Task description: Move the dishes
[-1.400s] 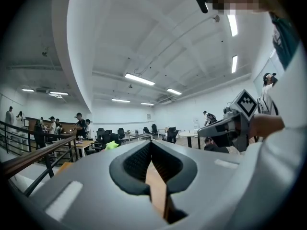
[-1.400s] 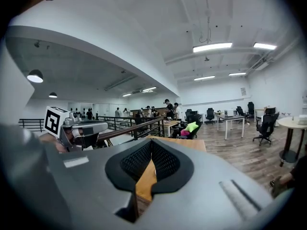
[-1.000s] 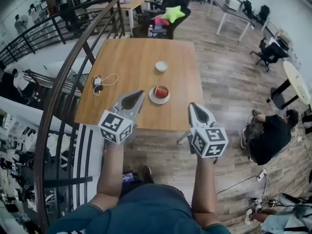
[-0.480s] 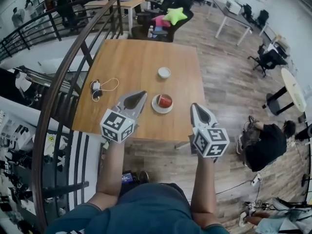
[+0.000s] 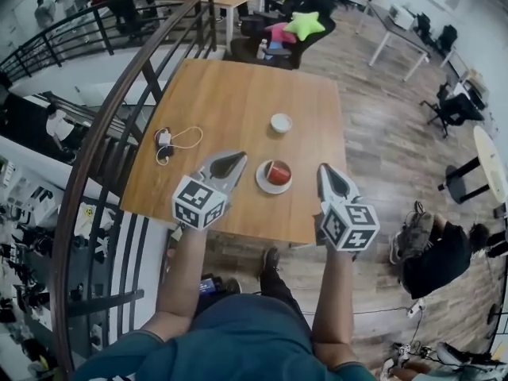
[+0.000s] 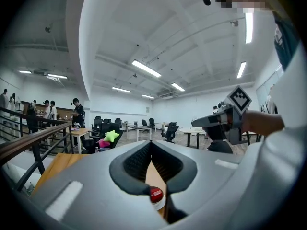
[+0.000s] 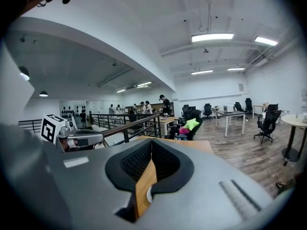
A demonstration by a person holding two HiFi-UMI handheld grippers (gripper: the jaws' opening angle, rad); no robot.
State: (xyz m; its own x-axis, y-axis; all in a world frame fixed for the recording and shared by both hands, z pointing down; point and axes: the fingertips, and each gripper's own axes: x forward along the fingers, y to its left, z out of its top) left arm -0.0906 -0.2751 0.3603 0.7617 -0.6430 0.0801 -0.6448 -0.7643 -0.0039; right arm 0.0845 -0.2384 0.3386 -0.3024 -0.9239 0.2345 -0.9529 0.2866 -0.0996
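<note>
Head view: a red cup (image 5: 275, 171) on a white saucer (image 5: 261, 181) sits near the desk (image 5: 230, 94) edge, between the left claw (image 5: 236, 158) and right claw (image 5: 325, 170). Both claws are closed tight and empty. A claw would need to open before reaching the saucer's rim, then keep it level.

No words, brand names or numbers can be read anywhere. The only printed marks are black-and-white square patterns — one set on the marker cube (image 5: 198, 203) of the left tongs (image 5: 230, 159), another on the marker cube (image 5: 351, 226) of the right tongs (image 5: 327, 169) — and they hold no letters or digits.
</note>
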